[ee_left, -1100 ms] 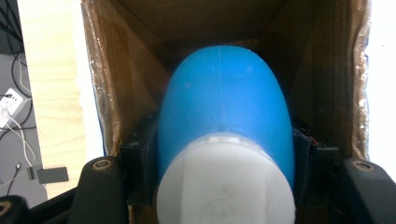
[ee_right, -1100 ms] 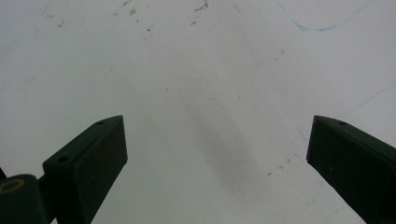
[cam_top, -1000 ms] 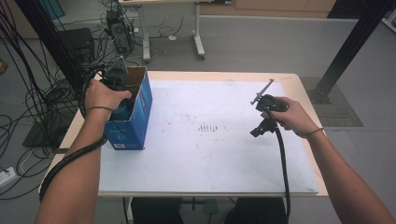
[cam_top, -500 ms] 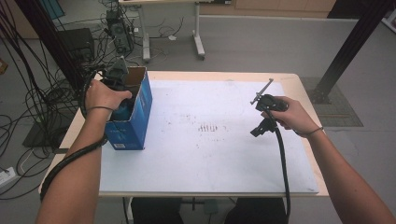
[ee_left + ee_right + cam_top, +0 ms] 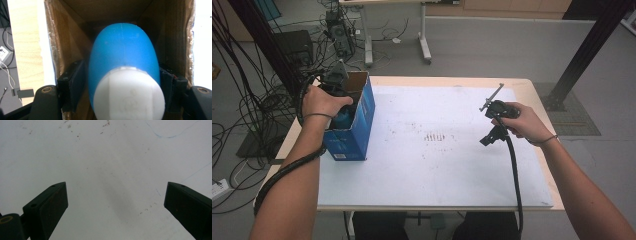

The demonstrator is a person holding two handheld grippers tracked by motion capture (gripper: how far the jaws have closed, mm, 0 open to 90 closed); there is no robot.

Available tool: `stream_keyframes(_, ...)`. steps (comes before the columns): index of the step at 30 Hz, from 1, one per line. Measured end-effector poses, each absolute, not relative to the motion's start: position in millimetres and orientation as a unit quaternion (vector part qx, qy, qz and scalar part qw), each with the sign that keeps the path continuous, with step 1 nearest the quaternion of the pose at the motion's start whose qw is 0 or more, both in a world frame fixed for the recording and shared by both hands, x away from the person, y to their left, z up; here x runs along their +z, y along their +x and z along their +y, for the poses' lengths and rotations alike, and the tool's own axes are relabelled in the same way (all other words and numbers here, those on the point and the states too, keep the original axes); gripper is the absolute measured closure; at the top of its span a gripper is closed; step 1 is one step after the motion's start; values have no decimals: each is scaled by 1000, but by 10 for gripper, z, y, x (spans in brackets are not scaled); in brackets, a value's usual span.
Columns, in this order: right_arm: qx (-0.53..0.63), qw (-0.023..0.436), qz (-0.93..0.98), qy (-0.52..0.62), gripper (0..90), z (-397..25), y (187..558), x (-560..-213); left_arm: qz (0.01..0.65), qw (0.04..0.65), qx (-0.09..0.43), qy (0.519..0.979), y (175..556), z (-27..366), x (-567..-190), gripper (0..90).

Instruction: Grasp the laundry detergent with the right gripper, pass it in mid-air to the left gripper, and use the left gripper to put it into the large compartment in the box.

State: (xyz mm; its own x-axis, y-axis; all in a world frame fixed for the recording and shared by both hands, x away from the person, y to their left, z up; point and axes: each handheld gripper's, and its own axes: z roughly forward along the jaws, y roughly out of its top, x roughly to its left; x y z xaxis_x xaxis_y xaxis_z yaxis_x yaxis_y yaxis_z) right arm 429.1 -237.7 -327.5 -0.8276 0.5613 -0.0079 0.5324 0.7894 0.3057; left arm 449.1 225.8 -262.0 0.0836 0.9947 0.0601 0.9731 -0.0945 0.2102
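Blue bottle with white cap: clamped between both jaws of left gripper, pads pressed against its two sides, cap end nearest the camera, rounded body pointing away into the box; cap's lower edge cut off by the frame, faint embossing on cap face not legible. Cardboard box, blue outside, brown inside: directly around and beyond left gripper, inner walls close on either side of the jaws; box floor hidden behind the bottle. In the high view, left gripper mostly covered by the hand and the box rim, jaw tips out of sight inside, bottle there only a blue sliver. Right gripper: jaws spread wide, nothing between them, bare white table surface ahead with scattered brown specks and a thin blue pen line; outer parts of both jaws cut off at the frame edges. In the high view, right gripper well apart from the box, on the table's far side from it, held in the right hand, jaws small and hard to make out.
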Motion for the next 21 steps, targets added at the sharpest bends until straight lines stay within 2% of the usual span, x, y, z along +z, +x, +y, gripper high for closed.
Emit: stream_keyframes(21, 148, 47, 945, 288, 51, -2365, 4284, -3256, 657, 77, 107, 742, 4384, 2227, -2165, 223)
